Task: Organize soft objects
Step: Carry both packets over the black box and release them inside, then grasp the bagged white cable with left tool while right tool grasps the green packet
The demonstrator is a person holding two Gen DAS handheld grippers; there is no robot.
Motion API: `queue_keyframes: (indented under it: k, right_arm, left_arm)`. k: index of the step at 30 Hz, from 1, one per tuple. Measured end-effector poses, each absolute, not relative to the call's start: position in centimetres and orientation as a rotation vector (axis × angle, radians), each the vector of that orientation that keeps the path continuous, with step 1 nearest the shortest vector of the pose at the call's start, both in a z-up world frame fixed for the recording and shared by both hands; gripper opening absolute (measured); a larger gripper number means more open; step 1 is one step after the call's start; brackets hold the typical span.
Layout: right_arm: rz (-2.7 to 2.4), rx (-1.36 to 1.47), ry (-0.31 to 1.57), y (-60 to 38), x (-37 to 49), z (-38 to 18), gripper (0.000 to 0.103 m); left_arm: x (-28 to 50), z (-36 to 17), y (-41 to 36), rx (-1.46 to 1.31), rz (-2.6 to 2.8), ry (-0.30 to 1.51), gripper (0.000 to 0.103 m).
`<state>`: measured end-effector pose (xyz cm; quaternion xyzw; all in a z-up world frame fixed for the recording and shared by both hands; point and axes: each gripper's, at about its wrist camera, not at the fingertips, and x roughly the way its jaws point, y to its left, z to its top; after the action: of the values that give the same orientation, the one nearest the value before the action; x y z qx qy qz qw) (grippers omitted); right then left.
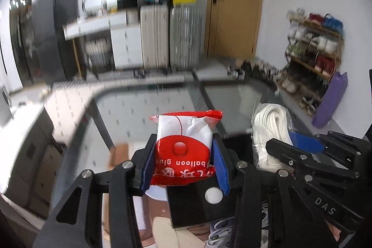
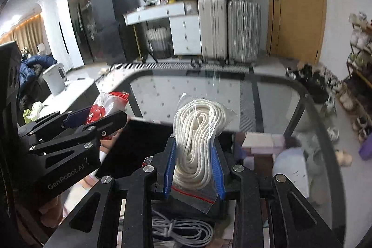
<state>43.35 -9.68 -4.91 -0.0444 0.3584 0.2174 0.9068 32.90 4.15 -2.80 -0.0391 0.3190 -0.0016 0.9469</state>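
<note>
Nearest, a grey coiled cable (image 2: 183, 231) lies below the right gripper (image 2: 194, 169), whose jaws are closed on a clear zip bag of white rope (image 2: 197, 143), gripped low so the coil stands upright. Just left, the left gripper (image 1: 184, 162) has its jaws clamped on a red-and-white balloon glue packet (image 1: 184, 145), pinched at mid-body, likely for carrying. Both items are held in the air, side by side, above a black box (image 2: 137, 145), possibly the intended container; the blur prevents confirmation. Beyond lies a glass table (image 2: 232, 94), then suitcases (image 2: 230, 31) against the far wall.
</note>
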Motion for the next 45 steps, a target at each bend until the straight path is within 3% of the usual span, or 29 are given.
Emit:
queue_keyframes:
  k: [11, 12, 14, 17, 25, 45]
  right_arm:
    - [0.489, -0.079, 0.843, -9.7, 44.8, -8.6, 0.032]
    - [0.494, -0.082, 0.844, -9.7, 44.4, -8.7, 0.033]
    - [0.504, -0.077, 0.841, -9.9, 43.8, -8.7, 0.037]
    - [0.508, -0.056, 0.834, -10.6, 42.8, -7.9, 0.050]
    - [0.556, -0.050, 0.843, -12.9, 38.4, -5.6, 0.053]
    - [0.643, -0.090, 0.947, -18.5, 31.3, -8.7, 0.053]
  left_arm:
    - [34.2, -5.8, 2.2, -0.064, -0.006, 0.772, 0.046]
    - [34.0, -5.7, 2.1, -0.059, -0.004, 0.769, 0.047]
    - [33.7, -5.3, 1.8, -0.044, 0.013, 0.760, 0.068]
    - [33.1, -4.5, 2.0, -0.027, 0.019, 0.731, 0.078]
    - [29.4, -1.6, 2.3, -0.013, -0.051, 0.710, 0.085]
    - [24.2, -6.9, -4.6, 0.092, -0.387, 0.982, 0.084]
